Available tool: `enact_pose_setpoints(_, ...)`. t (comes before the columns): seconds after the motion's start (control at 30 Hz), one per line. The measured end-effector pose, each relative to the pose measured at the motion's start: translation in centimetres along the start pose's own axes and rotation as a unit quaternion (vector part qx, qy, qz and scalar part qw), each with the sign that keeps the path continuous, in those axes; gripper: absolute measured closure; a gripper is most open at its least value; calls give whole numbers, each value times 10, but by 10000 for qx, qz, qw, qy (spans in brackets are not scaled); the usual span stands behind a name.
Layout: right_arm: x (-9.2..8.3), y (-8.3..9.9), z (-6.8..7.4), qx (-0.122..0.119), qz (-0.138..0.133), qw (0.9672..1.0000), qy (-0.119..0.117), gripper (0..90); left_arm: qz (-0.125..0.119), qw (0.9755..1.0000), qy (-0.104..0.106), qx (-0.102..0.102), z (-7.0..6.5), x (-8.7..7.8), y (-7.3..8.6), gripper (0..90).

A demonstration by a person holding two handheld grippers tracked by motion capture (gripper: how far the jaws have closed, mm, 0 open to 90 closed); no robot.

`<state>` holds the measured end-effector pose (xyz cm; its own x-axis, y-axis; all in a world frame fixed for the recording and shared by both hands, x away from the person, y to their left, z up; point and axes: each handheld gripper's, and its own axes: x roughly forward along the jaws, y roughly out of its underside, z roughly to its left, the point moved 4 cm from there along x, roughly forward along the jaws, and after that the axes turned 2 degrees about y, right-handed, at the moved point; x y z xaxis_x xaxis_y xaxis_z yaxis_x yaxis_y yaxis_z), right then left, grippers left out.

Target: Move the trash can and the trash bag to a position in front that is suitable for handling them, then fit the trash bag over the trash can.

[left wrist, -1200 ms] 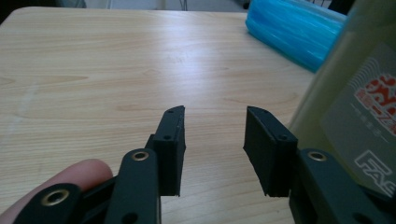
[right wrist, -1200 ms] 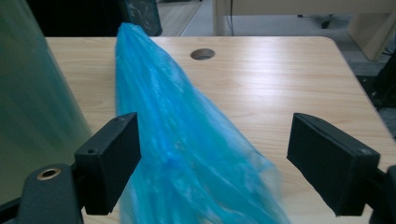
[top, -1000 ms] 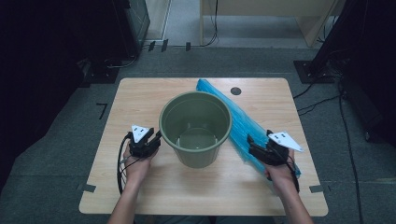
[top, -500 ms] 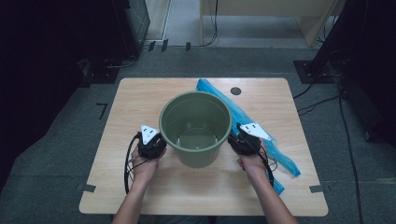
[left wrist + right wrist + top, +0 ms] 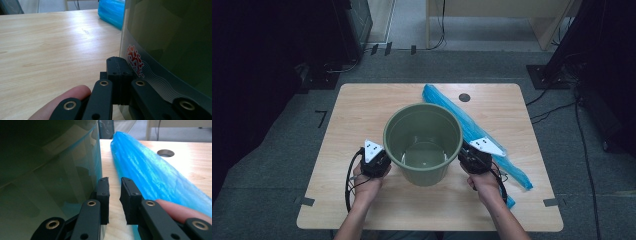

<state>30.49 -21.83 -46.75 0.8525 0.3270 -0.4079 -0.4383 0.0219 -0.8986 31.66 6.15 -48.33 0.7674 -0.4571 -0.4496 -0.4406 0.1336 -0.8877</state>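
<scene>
Left gripper (image 5: 119,75), jaws closed empty, presses against the green bucket's (image 5: 423,142) side; right gripper (image 5: 114,195), jaws just narrowing to a slim empty gap, flanks the opposite side, blue bag (image 5: 155,175) beside it.

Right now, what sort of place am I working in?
Probably a lab or recording studio, not a home: a bare wooden table on grey carpet, tape marks on the floor, cables running to dark equipment stands.

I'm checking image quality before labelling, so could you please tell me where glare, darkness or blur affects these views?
High view: the table is evenly lit, the surrounding floor falls into deep shadow. Left gripper view: glare whitens the wood, and the green bucket looks soft up close. Right gripper view: the bucket wall is dark with reflections, and the blue plastic roll is slightly blurred.
</scene>
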Motion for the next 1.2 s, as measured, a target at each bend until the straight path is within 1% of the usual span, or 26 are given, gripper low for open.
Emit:
enact_pose_setpoints(0.2, -12, 7, 8, -64, 28, 9999, -107, 782, 32, 9999, 86, -46, -2, -15, 8, 900)
enact_pose_setpoints(0.33, -19, 10, 10, -121, 51, 9997, -182, 774, 14, 9998, 207, 48, -3, -20, 11, 900)
enact_pose_setpoints(0.37, -21, 11, 10, -155, 73, 9996, -232, 748, 34, 9995, 311, 35, 0, -23, 12, 888)
enact_pose_setpoints(0.4, -21, 11, 10, -155, 73, 9996, -232, 748, 34, 9995, 311, 35, 0, -23, 12, 859)
enact_pose_setpoints(0.43, -25, 12, 6, -315, 102, 9988, -350, 632, 75, 9989, 447, -107, 8, -26, 13, 801)
enact_pose_setpoints(0.47, -25, 12, 6, -315, 102, 9988, -350, 632, 75, 9989, 447, -107, 8, -26, 13, 758)
enact_pose_setpoints(0.5, -31, 11, -2, -576, -13, 9981, -230, 467, 59, 9990, 411, -172, 13, -27, 13, 699)
enact_pose_setpoints(0.53, -31, 11, -2, -576, -13, 9981, -230, 467, 32, 9991, 357, -222, 19, -27, 14, 699)
enact_pose_setpoints(0.57, -33, 11, -8, -746, -80, 9972, 6, 392, 46, 9992, 284, -269, 25, -27, 16, 629)
enact_pose_setpoints(0.6, -35, 12, -23, -980, -73, 9937, 541, 238, 94, 9993, 197, -297, 32, -26, 19, 489)
enact_pose_setpoints(0.63, -35, 12, -31, -1059, -40, 9914, 770, 165, 119, 9993, 78, -346, 37, -24, 22, 436)
enact_pose_setpoints(0.67, -35, 14, -40, -1054, 34, 9894, 995, 146, 209, 9993, -90, -299, 43, -22, 27, 390)
enact_pose_setpoints(0.7, -35, 16, -47, -930, 137, 9900, 1055, 131, 289, 9987, -287, -305, 48, -20, 32, 352)
enact_pose_setpoints(0.73, -35, 16, -47, -930, 137, 9900, 1055, 131, 404, 9978, -453, -283, 53, -17, 36, 352)
enact_pose_setpoints(0.77, -33, 22, -57, -728, 380, 9934, 807, 41, 510, 9967, -543, -321, 56, -15, 40, 284)
enact_pose_setpoints(0.8, -33, 22, -57, -728, 380, 9934, 807, 41, 605, 9957, -610, -353, 58, -13, 43, 284)
enact_pose_setpoints(0.83, -30, 27, -61, -707, 545, 9935, 710, 0, 680, 9945, -702, -370, 60, -11, 45, 249)
enact_pose_setpoints(0.87, -24, 34, -69, -681, 811, 9921, 667, 0, 751, 9934, -785, -373, 61, -9, 47, 201)
enact_pose_setpoints(0.9, -24, 34, -69, -681, 811, 9921, 667, 0, 811, 9927, -823, -353, 62, -8, 48, 201)
enact_pose_setpoints(0.97, -16, 43, -77, -554, 996, 9905, 767, 0, 897, 9916, -863, -337, 63, -6, 51, 177)
enact_pose_setpoints(1.0, -14, 45, -78, -545, 1044, 9902, 749, 0, 969, 9911, -850, -329, 63, -4, 54, 177)
enact_pose_setpoints(1.03, -14, 45, -78, -545, 1044, 9902, 749, 0, 969, 9911, -850, -329, 63, -4, 54, 177)
enact_pose_setpoints(1.07, -10, 50, -79, -630, 1139, 9885, 764, 0, 1078, 9900, -858, -317, 65, -3, 56, 176)
enact_pose_setpoints(1.1, -10, 50, -79, -630, 1139, 9885, 764, 0, 1078, 9900, -858, -317, 65, -3, 56, 176)
enact_pose_setpoints(1.13, -8, 52, -81, -690, 1192, 9871, 821, 0, 1083, 9898, -862, -333, 65, -2, 56, 176)
enact_pose_setpoints(1.2, -5, 57, -87, -655, 1303, 9850, 926, 0, 1101, 9896, -852, -358, 66, -2, 56, 176)
